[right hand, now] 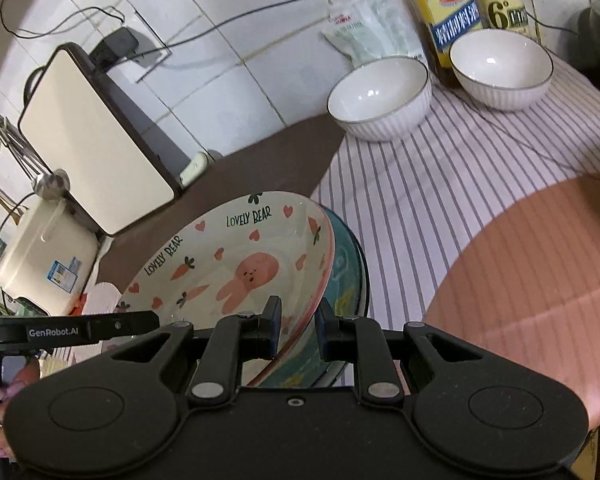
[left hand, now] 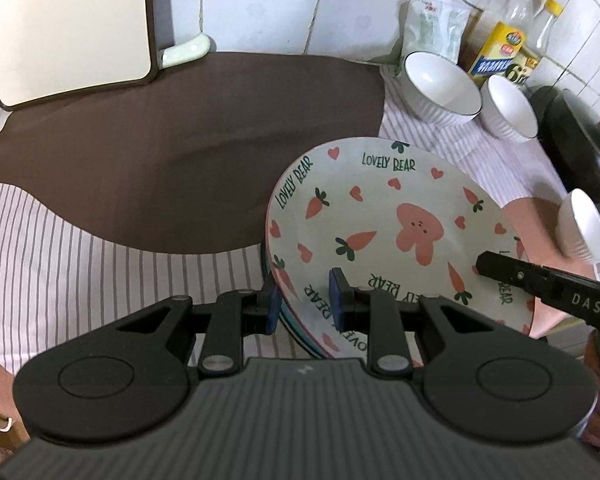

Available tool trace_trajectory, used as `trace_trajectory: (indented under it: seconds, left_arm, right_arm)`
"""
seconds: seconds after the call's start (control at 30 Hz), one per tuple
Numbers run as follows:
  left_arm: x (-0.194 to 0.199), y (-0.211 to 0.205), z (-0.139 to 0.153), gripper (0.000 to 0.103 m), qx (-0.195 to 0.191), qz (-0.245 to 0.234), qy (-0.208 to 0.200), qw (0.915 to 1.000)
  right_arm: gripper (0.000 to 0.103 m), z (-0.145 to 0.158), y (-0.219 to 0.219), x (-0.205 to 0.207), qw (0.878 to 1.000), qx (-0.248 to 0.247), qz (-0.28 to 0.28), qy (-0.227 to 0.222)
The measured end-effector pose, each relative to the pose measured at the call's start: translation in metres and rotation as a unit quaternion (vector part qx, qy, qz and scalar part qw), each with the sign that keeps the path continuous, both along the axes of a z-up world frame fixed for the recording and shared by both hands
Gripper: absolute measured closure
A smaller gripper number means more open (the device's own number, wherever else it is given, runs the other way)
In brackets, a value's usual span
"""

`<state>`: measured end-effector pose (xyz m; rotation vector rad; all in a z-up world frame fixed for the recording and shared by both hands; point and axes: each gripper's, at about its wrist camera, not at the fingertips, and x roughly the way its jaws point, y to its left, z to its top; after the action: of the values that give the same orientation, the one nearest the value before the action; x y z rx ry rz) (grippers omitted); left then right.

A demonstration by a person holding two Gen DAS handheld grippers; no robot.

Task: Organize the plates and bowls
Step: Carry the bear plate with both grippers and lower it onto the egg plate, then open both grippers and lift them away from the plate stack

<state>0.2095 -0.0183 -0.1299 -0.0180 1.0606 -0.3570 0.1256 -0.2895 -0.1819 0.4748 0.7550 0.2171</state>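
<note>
A stack of plates is held between the two grippers above the counter. The top plate [left hand: 380,216], cream-coloured and printed with a pink rabbit, carrots, hearts and the words "LOVELY BEAR", is seen tilted in both wrist views. Beneath it a teal plate [right hand: 346,264] is visible, its rim showing past the edge of the rabbit plate.

The left gripper [left hand: 304,304] is closed on the near rim of the stack: one blue-padded finger is placed on the upper face of the rabbit plate, the other under the stacked rims. The right gripper [right hand: 298,330] is likewise narrowed about the stack's rim from the other side, one finger set inside the rabbit plate and the other against the outside of the teal plate.

Two white ribbed bowls with dark rims, the first bowl [right hand: 380,96] and the second bowl [right hand: 500,68], are set upright side by side on the striped cloth [right hand: 440,184] near the tiled wall [right hand: 240,40]. A third white bowl [left hand: 582,226] is seen at the right edge of the left wrist view; what it rests on cannot be told.

A brown mat [left hand: 160,152] is laid over the counter, and a pink mat [right hand: 540,280] lies on the cloth to the right. A cream cutting board [left hand: 68,28] is leaned against the wall, and oil bottles [right hand: 444,12] stand behind the bowls.
</note>
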Motion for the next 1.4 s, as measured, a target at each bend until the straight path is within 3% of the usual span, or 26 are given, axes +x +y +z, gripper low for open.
trace_trajectory:
  seconds: [0.2,0.6,0.9,1.1,1.4]
  left_arm:
    - [-0.001,-0.002,-0.006,0.08,0.015,0.005,-0.001,0.9999]
    - [0.001,-0.001,-0.016,0.08,0.006,0.021,0.019,0.9996]
    - [0.003,0.003,-0.024,0.08,-0.007,0.035,0.037,0.9987]
    - [0.002,0.008,-0.033,0.08,-0.028,0.052,0.056,0.9967]
    - [-0.002,-0.001,-0.035,0.079,-0.01,0.066,0.048,0.9966]
  right_arm:
    - [0.08,-0.006,0.005,0.0,1.0,-0.01,0.001,0.012]
    - [0.081,-0.004,0.011,0.004,0.999,-0.035,-0.002,0.031]
    - [0.08,0.004,0.024,0.004,0.995,-0.097,0.008,0.025]
    - [0.076,0.011,0.044,0.002,0.982,-0.186,0.018,0.006]
    - [0.074,0.008,0.05,0.002,0.976,-0.217,0.005,-0.017]
